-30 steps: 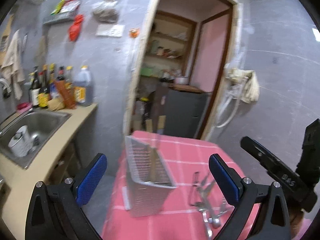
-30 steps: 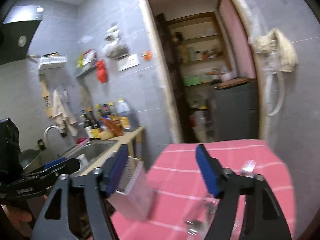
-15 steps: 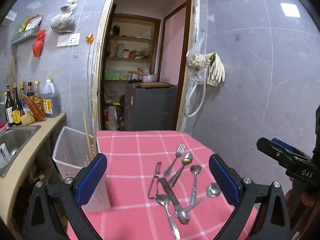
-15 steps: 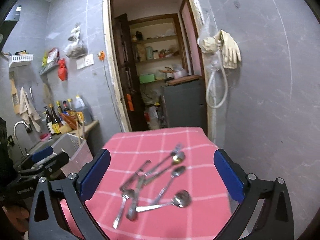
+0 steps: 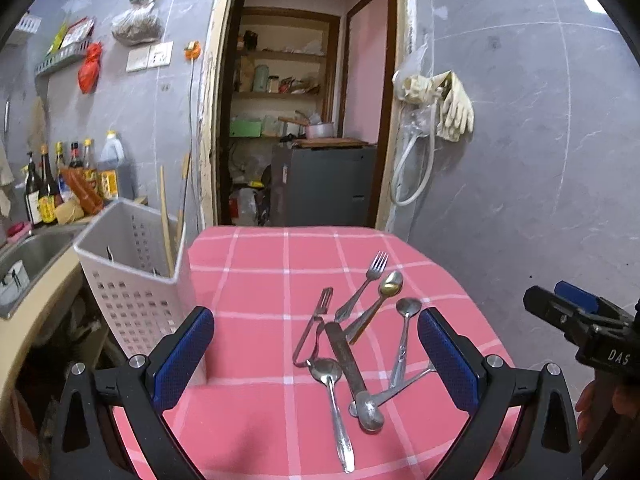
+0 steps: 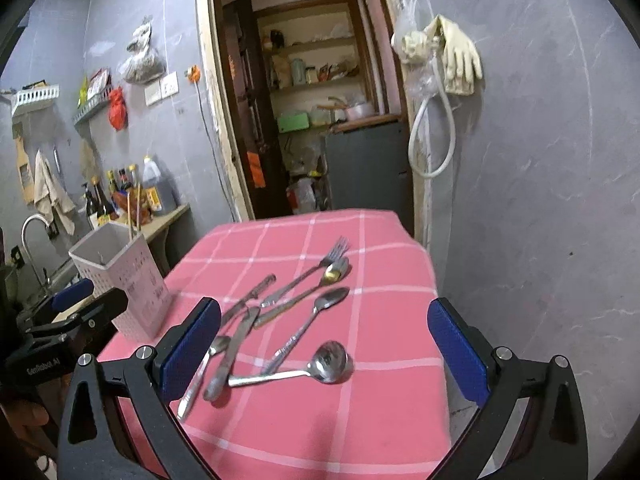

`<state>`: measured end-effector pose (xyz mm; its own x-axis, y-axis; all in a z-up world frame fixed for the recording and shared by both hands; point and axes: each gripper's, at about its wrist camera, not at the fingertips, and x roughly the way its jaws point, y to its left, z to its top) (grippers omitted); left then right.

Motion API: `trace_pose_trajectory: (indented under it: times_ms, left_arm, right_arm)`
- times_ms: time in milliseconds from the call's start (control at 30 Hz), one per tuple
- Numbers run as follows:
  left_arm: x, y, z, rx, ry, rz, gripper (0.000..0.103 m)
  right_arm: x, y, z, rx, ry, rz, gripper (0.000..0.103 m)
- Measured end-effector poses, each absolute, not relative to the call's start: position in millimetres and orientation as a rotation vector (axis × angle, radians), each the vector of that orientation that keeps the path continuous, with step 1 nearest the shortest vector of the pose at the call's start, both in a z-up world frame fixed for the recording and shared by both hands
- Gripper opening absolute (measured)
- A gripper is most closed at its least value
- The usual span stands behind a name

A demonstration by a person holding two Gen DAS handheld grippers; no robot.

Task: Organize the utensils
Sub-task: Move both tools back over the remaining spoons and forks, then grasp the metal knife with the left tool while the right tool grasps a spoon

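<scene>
Since the earlier frames both our views have swung from the sink side onto the pink checked worktop (image 5: 256, 280), and our right claw (image 6: 324, 344) has just been spreading its jaws, with nothing gripped between them. The utensils lie in a loose heap on the worktop's right half: a fork (image 5: 366, 282) and a gold-bowled spoon (image 5: 380, 298) farthest from us, a peeler (image 5: 314, 326) and a knife (image 5: 348, 364) crossing in the middle, three more spoons nearest us. Left of them, well apart at the worktop's edge, stands the white perforated caddy (image 5: 132, 280) with chopsticks (image 5: 165, 216) upright inside. Our left claw (image 5: 316, 352) hangs released above the heap, jaws wide and touching nothing. Beyond the caddy we see the sink (image 5: 28, 252) and bottles.
</scene>
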<state>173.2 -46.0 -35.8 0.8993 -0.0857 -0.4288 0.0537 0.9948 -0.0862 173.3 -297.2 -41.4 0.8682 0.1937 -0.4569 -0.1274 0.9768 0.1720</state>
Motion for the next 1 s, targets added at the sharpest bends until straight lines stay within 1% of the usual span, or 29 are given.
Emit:
trace_pose_trajectory:
  times_ms: [300,367,400,433,467,500,567,633,700,800,900,967,1000]
  left_arm:
    - [197.2,-44.6,-75.5,-0.184,0.635,-0.14,0.102]
    - [201.8,-44.1,-83.1,-0.198,0.664,-0.145,0.101]
    - [204.8,-43.3,-87.2,-0.209,0.681,-0.149,0.099]
    - [207.4,-43.7,-91.3,-0.213,0.698,-0.149,0.094]
    - [209.3,-44.2,-94.6,-0.213,0.712,-0.146,0.09]
    - [213.9,-45.2,-98.3,-0.216,0.74,-0.147,0.086]
    - [221.1,-46.9,-105.1,-0.228,0.781,-0.15,0.079]
    - [229.7,-47.4,-113.4,-0.249,0.83,-0.145,0.071]
    - [239.2,-48.7,-121.4,-0.259,0.885,-0.132,0.064]
    - [251.9,-51.9,-130.5,-0.25,0.956,-0.125,0.056]
    - [260.2,-54.8,-133.6,-0.221,0.983,-0.128,0.053]
    - [263.7,-55.3,-133.6,-0.207,0.998,-0.131,0.051]
    - [266.2,-56.2,-135.3,-0.196,1.014,-0.13,0.05]
  right_arm:
    - [210.1,-300.4,-94.1,0.191,0.696,0.264,0.102]
    - [216.8,-299.5,-107.2,0.209,0.742,0.276,0.101]
    - [220.8,-299.0,-113.5,0.223,0.764,0.282,0.101]
    - [224.5,-298.8,-118.8,0.235,0.783,0.286,0.098]
    - [227.9,-298.4,-124.5,0.247,0.8,0.288,0.092]
    - [232.0,-297.1,-129.9,0.256,0.822,0.293,0.088]
    - [238.6,-294.4,-138.9,0.264,0.855,0.3,0.074]
    - [244.8,-290.8,-146.6,0.273,0.881,0.309,0.069]
    - [251.7,-287.2,-152.6,0.283,0.9,0.323,0.068]
    - [257.6,-282.7,-154.9,0.292,0.898,0.323,0.062]
    - [263.9,-281.6,-155.0,0.31,0.894,0.311,0.054]
    - [265.1,-282.3,-154.8,0.318,0.89,0.301,0.047]
    - [265.1,-281.9,-154.6,0.322,0.888,0.296,0.047]
